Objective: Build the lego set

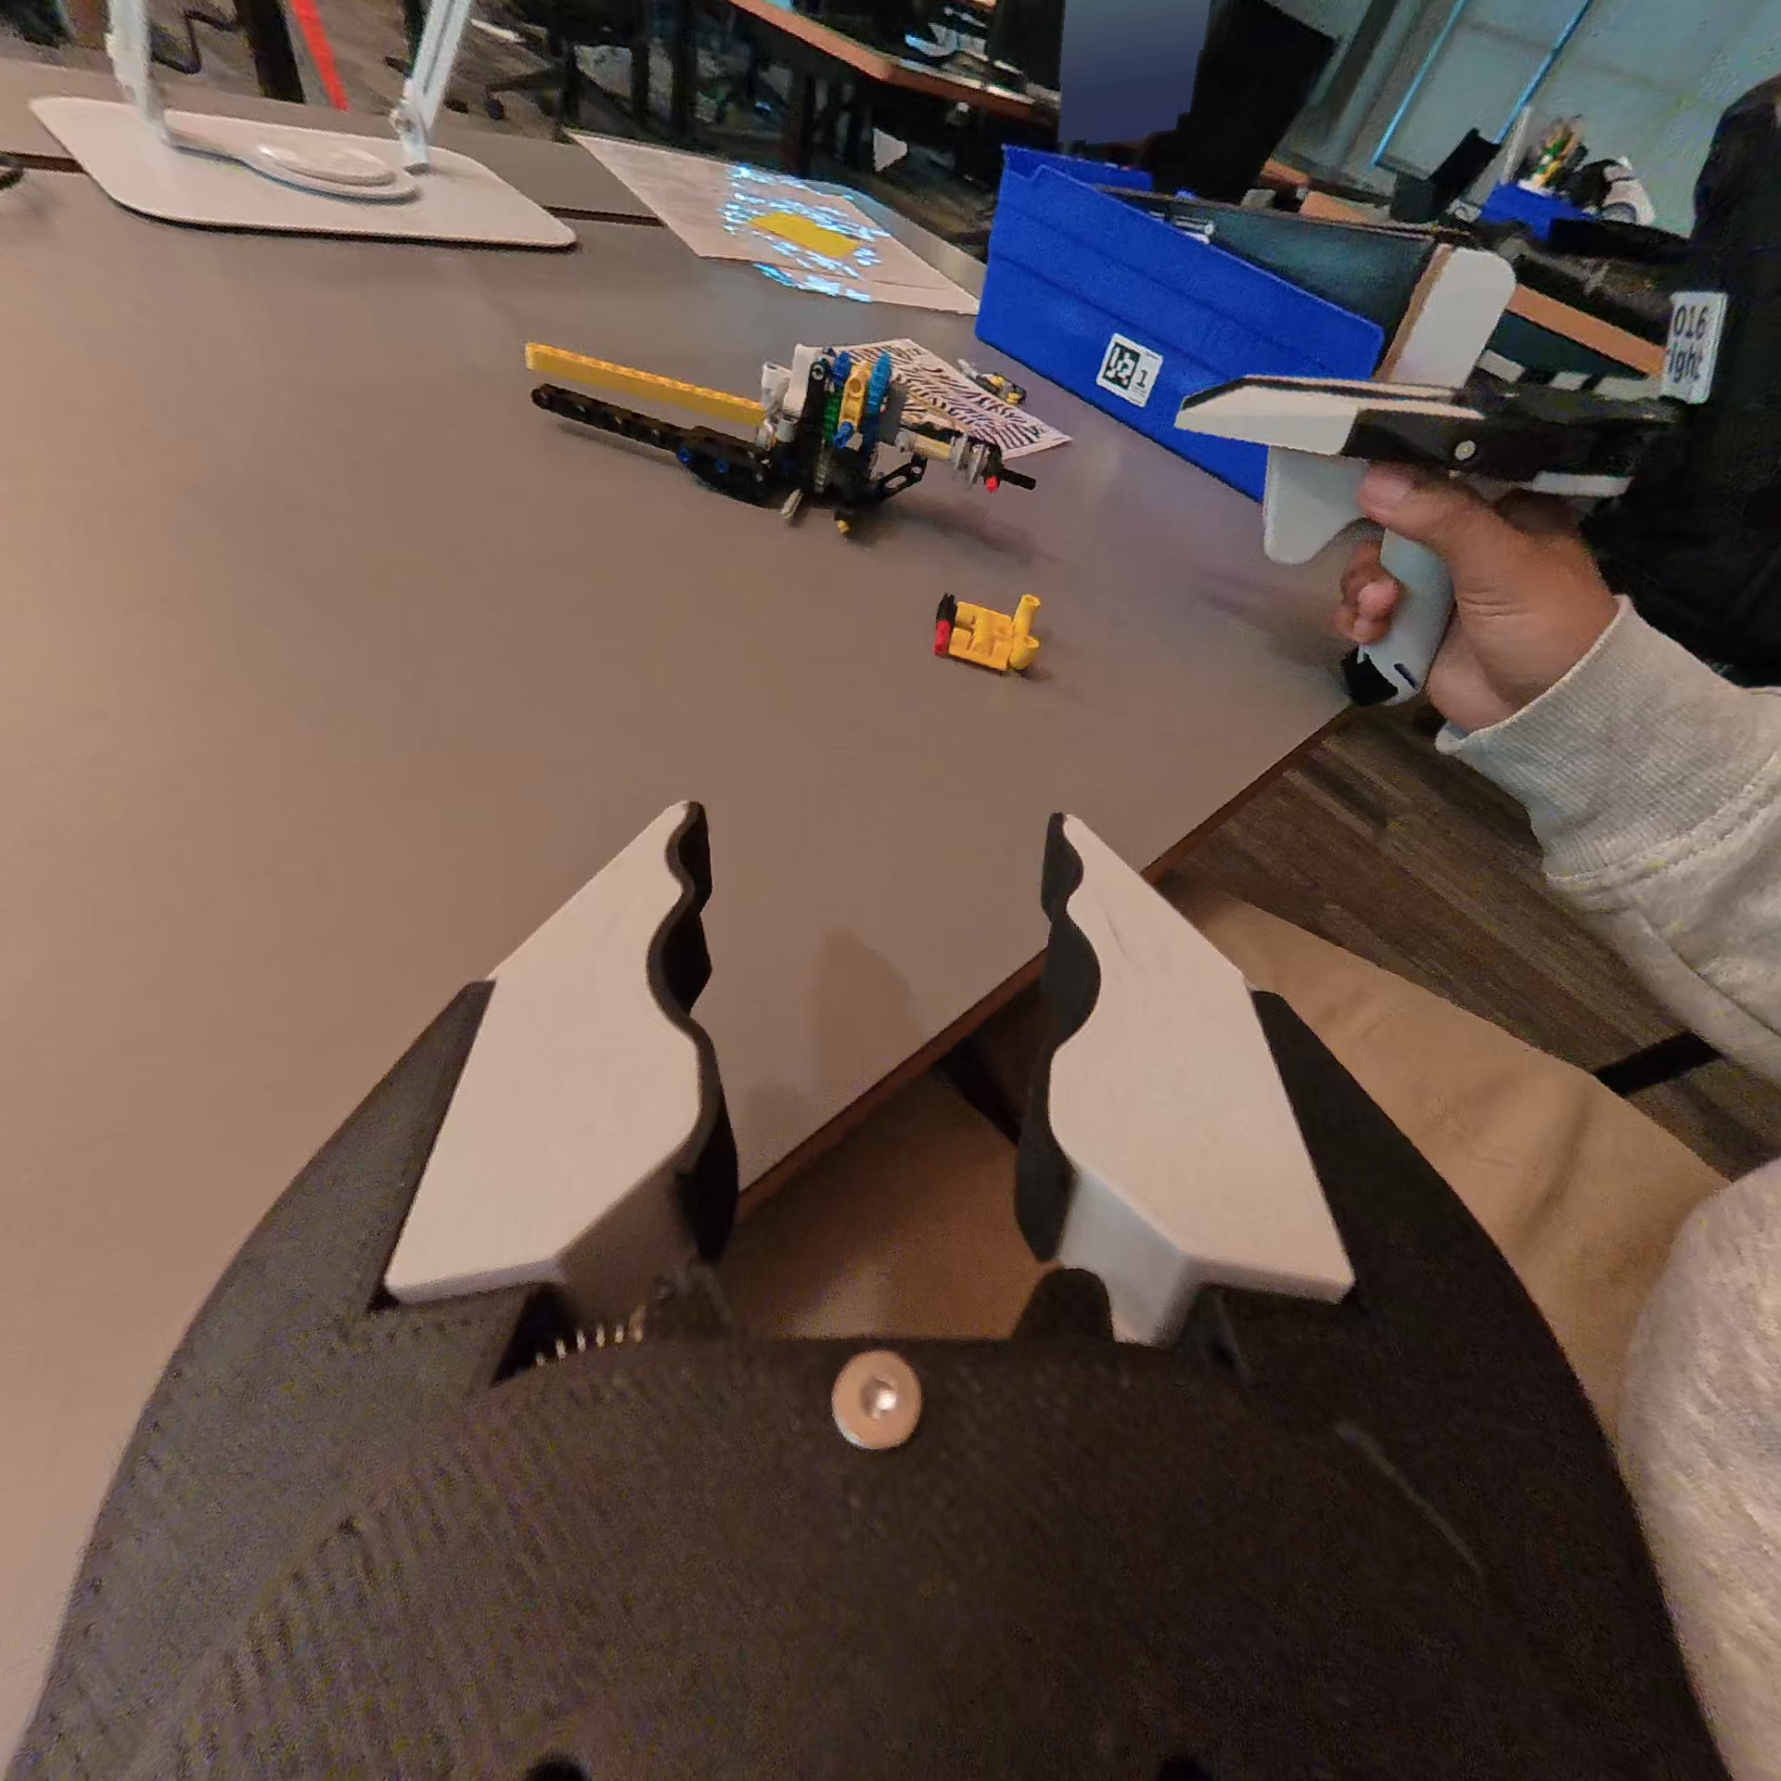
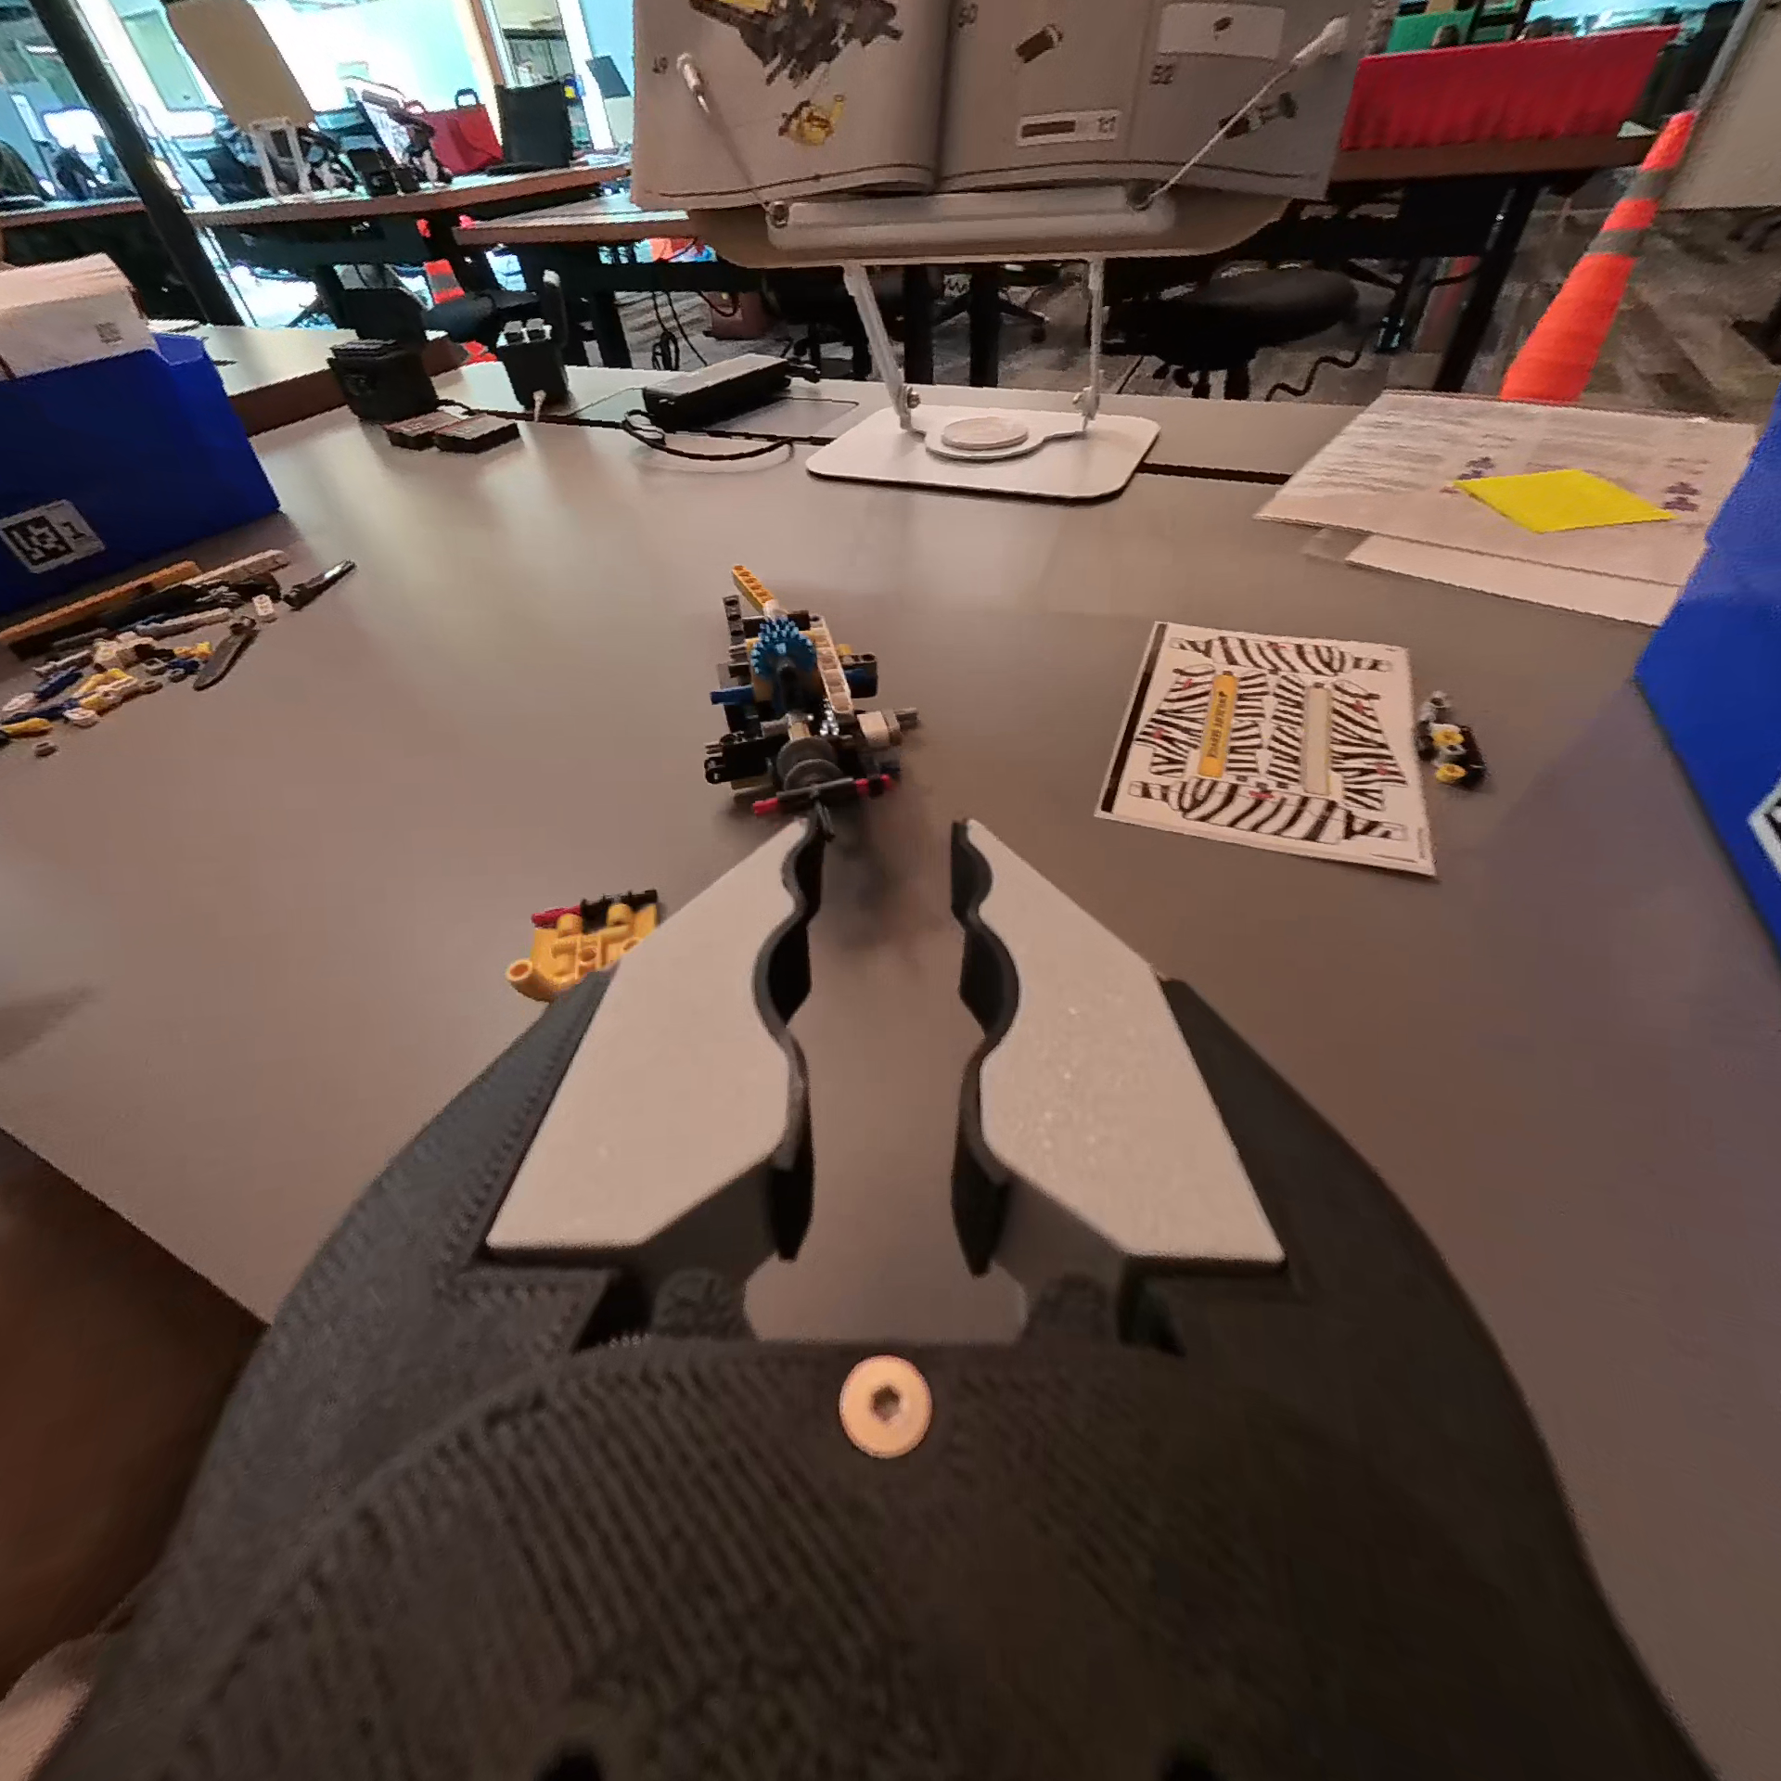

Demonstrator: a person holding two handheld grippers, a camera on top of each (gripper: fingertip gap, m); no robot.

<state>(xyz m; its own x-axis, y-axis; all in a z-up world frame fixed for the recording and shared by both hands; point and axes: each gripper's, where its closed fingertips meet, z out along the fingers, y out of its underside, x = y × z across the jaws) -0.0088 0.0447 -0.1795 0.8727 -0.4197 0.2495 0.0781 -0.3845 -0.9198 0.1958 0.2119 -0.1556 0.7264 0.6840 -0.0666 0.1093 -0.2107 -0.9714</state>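
A partly built Lego model of black, yellow and blue parts lies on the grey table; it also shows in the right wrist view. A small yellow and red sub-assembly lies nearer the table edge, also in the right wrist view. My left gripper is open and empty above the table's near edge. My right gripper is open and empty, just short of the model; it shows in the left wrist view held by a hand.
A striped sticker sheet lies right of the model, with a few small parts beside it. Loose Lego pieces lie at the left by a blue bin. An instruction booklet on a stand is at the back. Another blue bin stands right.
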